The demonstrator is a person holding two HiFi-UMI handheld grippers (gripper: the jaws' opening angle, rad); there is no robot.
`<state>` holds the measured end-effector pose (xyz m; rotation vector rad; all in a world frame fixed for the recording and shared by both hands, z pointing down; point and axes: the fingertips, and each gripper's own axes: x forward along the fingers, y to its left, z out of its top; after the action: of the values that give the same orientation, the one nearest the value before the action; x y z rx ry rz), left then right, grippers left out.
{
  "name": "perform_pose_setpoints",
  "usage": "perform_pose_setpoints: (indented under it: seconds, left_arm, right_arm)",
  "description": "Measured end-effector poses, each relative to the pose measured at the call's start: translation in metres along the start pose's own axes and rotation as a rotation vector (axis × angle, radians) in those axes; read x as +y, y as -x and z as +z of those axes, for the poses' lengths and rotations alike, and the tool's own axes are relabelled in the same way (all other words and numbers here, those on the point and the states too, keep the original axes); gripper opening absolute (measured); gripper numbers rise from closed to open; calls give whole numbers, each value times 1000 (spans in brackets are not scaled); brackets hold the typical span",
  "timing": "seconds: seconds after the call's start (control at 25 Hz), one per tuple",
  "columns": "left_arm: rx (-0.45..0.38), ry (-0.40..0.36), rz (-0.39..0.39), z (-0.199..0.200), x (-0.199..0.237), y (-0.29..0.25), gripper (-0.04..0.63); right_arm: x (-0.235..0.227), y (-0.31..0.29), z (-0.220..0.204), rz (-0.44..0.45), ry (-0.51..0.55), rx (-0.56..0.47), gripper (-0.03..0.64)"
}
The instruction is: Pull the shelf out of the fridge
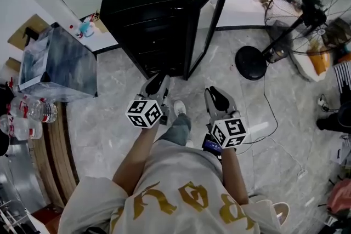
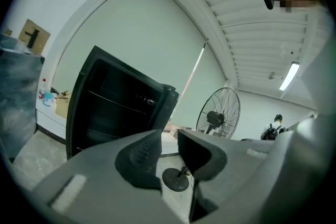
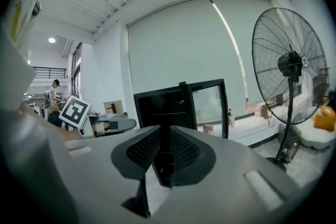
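The left gripper (image 1: 156,86) & right gripper (image 1: 218,99) are held side by side, jaws parted slightly w/ nothing between, well apart from the black fridge (image 1: 143,8) seen at 12 o'clock, door (image 1: 207,22) swung open, w/ the shelf (image 2: 112,102) seated inside, untouched.

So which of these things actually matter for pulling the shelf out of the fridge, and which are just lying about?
For the job:
- fridge and its open door
- wire shelf inside it
- left gripper and right gripper, both open and empty

Just lying about:
- standing fan
- water bottles
- grey marbled box
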<state>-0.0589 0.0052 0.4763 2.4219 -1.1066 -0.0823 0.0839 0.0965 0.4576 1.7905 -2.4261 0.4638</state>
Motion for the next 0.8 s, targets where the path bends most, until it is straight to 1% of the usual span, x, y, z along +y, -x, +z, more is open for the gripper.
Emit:
perform_pose_setpoints:
  seconds: [0.2, 0.36, 0.48, 0.6, 0.68, 0.76, 0.8]
  left_arm:
    - [-6, 98, 24, 7, 28, -78, 92]
    - [-19, 209, 37, 19, 51, -136, 92]
    - [-37, 323, 52, 24, 77, -172, 95]
    - [-77, 488, 64, 25, 102, -200, 113]
    - [-98, 551, 67, 26, 116, -216, 117]
    - [-112, 605, 53, 25, 126, -232, 120]
    - [-123, 645, 47, 24, 130, -239, 123]
  right_arm:
    - [-40, -54, 15, 18, 16, 50, 80]
    - [-66, -102, 34, 27, 29, 70, 78]
    - [-77, -139, 41, 52, 29, 94, 77]
    - [-79, -165, 49, 101, 53, 112, 78]
    - [-78, -181, 55, 127, 75, 113, 81]
    - [-78, -195, 59, 140, 97, 113, 81]
    - [-78, -201, 61, 146, 105, 116, 81]
